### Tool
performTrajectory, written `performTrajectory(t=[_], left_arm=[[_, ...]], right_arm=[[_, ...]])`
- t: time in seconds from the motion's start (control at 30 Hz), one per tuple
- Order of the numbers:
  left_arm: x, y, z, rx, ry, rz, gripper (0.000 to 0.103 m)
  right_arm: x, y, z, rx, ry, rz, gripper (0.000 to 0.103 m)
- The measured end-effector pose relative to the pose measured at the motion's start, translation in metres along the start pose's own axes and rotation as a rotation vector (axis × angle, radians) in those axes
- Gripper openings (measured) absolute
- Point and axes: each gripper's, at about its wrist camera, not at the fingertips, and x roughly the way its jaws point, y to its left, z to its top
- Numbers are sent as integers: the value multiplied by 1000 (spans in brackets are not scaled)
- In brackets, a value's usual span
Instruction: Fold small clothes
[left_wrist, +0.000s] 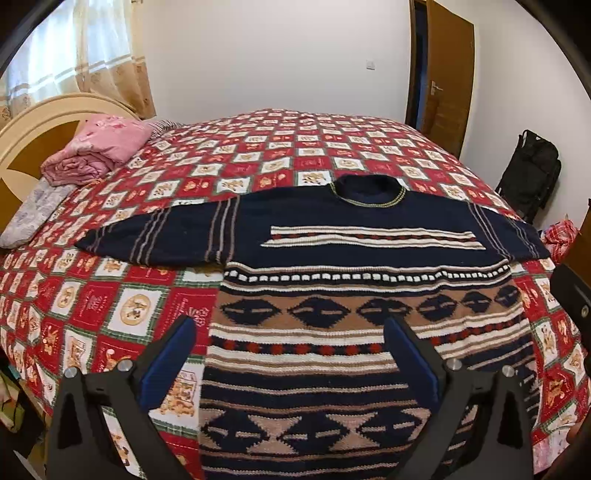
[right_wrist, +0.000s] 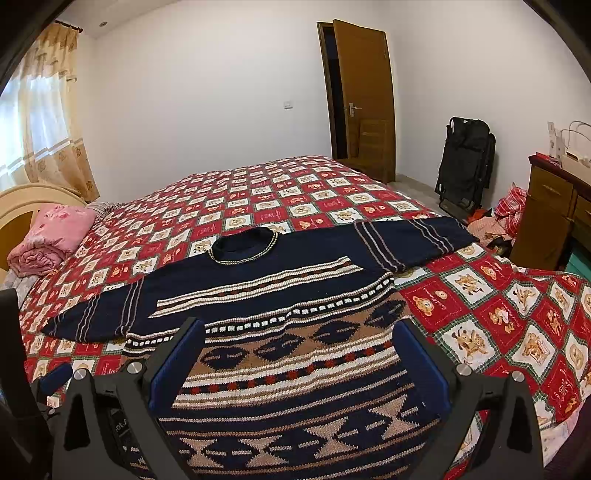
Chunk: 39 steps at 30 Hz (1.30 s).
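While both tongs, left (left_wrist: 290, 328) and right (right_wrist: 299, 330), gape wide and hold nothing, the sweater (left_wrist: 332, 236) lies flat on the bed (left_wrist: 110, 295). Hem at near edge, sleeves spread, collar toward far edge.

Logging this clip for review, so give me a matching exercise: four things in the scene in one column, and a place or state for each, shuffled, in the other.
Things:
1. sweater
2. pink quilt
3. door
4. left claw

Places or states:
A. folded up near the headboard
B. standing ajar at the far wall
C. spread flat on the bed, sleeves out to both sides
D. open, holding nothing, above the sweater's hem end

Pairs: 1-C, 2-A, 3-B, 4-D
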Motion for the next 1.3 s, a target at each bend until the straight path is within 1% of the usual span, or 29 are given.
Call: performTrajectory(t=[0.3,0.47,1.07,1.3], left_arm=[[-5,-3,-1,41,-29,46,101],[-6,-1,-1,29,-32,37,101],[-6,-1,-3,30,-32,40,101],[-5,-1,-4,30,-31,40,101]], right_arm=[[1,-2,-2,2,1,4,102],[1,0,-2,2,2,3,102],[0,0,-6,4,7,8,102],[3,-1,-8,12,23,11,102]])
